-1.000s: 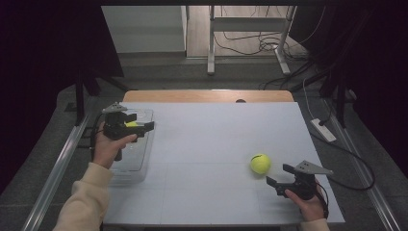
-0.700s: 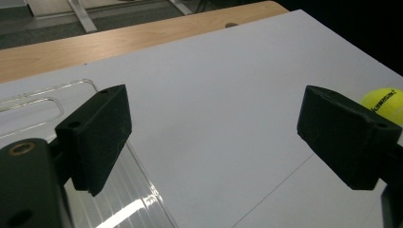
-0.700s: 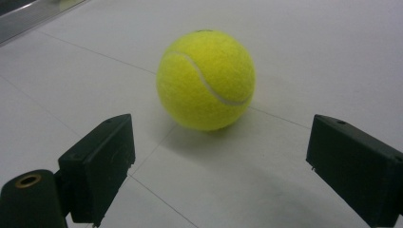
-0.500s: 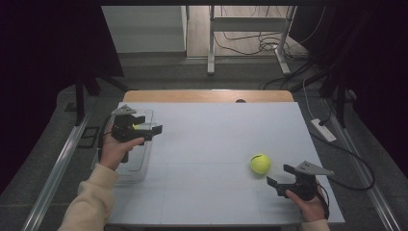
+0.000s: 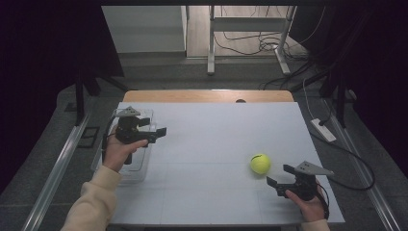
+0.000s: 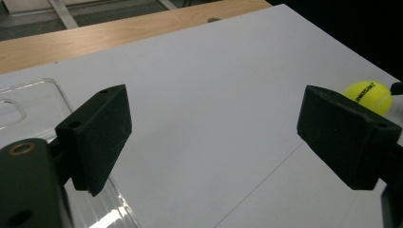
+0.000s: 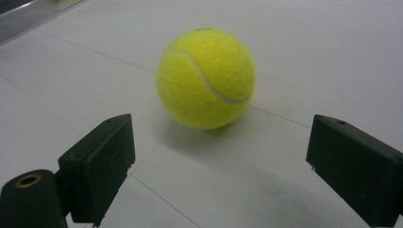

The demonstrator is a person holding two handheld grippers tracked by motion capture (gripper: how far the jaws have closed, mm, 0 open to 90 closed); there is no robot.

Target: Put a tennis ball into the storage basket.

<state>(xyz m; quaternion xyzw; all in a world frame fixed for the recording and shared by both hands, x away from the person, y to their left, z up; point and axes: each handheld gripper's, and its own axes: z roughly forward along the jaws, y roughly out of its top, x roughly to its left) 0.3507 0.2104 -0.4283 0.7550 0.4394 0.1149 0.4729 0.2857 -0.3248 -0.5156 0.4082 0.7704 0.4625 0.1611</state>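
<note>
Yellow felt on the tennis ball (image 7: 205, 78) is sitting bare on the white worktop (image 5: 211, 139), just ahead of the right gripper (image 5: 284, 174), whose jaws are standing spread with nothing between them. In the right gripper view the ball is lying beyond the jaw tips, roughly centred in the gap, not touching either one. The left gripper (image 5: 154, 135) is hovering over the near-left part of the worktop, above the clear plastic container (image 5: 139, 166), its jaws also parted and empty; in the left gripper view the ball (image 6: 368, 95) is showing far off, past one jaw.

The main risk is the ball rolling. It is resting free on a smooth surface, so a jaw tip nudging it off-centre would likely be sending it away toward the worktop's edge. Closing too early, before the jaws are reaching past the ball's widest part, would probably be squeezing it forward out of the grip. A grip low on the curve could also be popping it upward.

The container's far wall and floor are being hard to read, since clear plastic is blending into the worktop, and the left hand is covering part of it. Its contents, if any, I cannot make out. The dark surroundings are hiding whatever is lying beyond the worktop's sides.
</note>
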